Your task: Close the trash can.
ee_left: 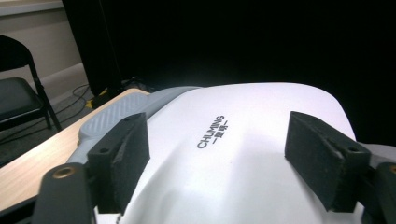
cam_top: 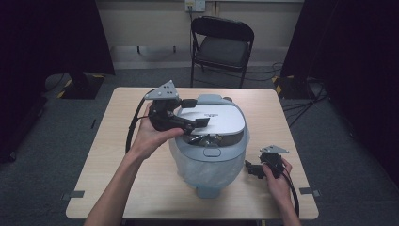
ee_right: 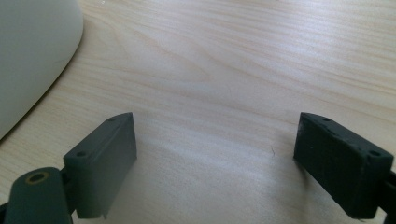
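One lidded waste bin (cam_top: 211,150) stands at the centre of the wooden surface (cam_top: 117,155), its body lined with a translucent plastic bag (cam_top: 197,172) and its white lid (cam_top: 221,117), marked with a brand name (ee_left: 211,132), facing upward. The left gripper (cam_top: 200,113) is held over the left part of the lid, pointing toward the right of the scene; in the left gripper view its two black pads (ee_left: 123,149) stand wide apart with the lid's crown showing between and beyond them, and nothing is clamped. Whether the pads touch the lid cannot be told. The lid therefore lies directly ahead of and below this gripper, with its long axis running left to right across the bin, roughly in line with the gripper's reach. The right gripper (cam_top: 251,168) rests low at the near right of the bin, just beside its base; the right gripper view shows its jaws spread wide over bare wood, holding nothing, with the bin's pale wall (ee_right: 32,56) at the picture's left edge. The left hand (cam_top: 150,134) is the nearer to the lid, so any press or lift on the lid would probably fall to it. Counted: one bin, one lid, one bag, two grippers, and one black folding chair (cam_top: 221,47) beyond the far edge.
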Motion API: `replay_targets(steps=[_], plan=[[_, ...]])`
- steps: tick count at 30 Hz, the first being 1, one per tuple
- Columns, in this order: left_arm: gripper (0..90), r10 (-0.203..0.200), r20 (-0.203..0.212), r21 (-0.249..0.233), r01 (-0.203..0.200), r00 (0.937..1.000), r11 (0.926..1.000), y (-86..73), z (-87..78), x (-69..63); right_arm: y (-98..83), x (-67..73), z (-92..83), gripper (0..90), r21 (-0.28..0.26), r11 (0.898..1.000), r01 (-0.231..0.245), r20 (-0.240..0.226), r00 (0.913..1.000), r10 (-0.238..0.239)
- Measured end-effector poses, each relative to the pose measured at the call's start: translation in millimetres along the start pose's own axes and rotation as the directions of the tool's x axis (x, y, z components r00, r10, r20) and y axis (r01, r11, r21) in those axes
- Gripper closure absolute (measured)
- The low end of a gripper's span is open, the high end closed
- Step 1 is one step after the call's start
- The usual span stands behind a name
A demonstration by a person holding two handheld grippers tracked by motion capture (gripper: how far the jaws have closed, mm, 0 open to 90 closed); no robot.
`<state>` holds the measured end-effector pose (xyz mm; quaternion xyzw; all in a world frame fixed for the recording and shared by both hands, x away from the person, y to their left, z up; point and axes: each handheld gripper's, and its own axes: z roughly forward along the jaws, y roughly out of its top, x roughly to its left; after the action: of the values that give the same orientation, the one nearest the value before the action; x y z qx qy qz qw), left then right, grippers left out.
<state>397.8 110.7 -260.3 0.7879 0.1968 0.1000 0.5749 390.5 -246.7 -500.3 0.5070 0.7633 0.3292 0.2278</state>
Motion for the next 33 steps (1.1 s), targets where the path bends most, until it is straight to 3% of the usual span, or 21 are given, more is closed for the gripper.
replay_targets(steps=[7,9,19,26,31,33], plan=[[20.2,0.006,0.025,-0.001,-0.006,0.9997,1.0,-4.3,1.3,-7.9,-0.1,0.1,0.0,12.0,-0.001,1.0,0.0,0.002,1.0,0.0],[18.4,0.02,0.014,0.014,-0.021,0.9997,0.9997,-7.1,2.8,-8.9,-0.1,0.1,0.0,12.0,-0.001,1.0,0.0,0.002,1.0,0.0],[16.1,0.021,0.003,0.035,-0.021,0.9998,0.9992,-17.4,7.3,-13.2,-0.1,0.1,0.0,12.0,-0.001,1.0,0.0,0.002,1.0,0.0],[14.6,0.055,-0.024,0.014,-0.055,0.9982,0.9984,-24.0,11.1,-21.8,0.0,0.1,0.0,12.0,0.0,1.0,0.0,0.001,1.0,0.0],[3.8,0.087,0.001,0.027,-0.087,0.9962,0.9958,-24.1,14.0,-25.7,-0.1,0.1,0.0,12.0,-0.002,1.0,0.0,0.002,1.0,0.0],[0.6,0.071,-0.02,0.025,-0.07,0.9973,0.9972,-24.2,16.0,-24.8,-0.1,0.2,0.0,12.0,-0.001,1.0,-0.001,0.002,1.0,0.001]])
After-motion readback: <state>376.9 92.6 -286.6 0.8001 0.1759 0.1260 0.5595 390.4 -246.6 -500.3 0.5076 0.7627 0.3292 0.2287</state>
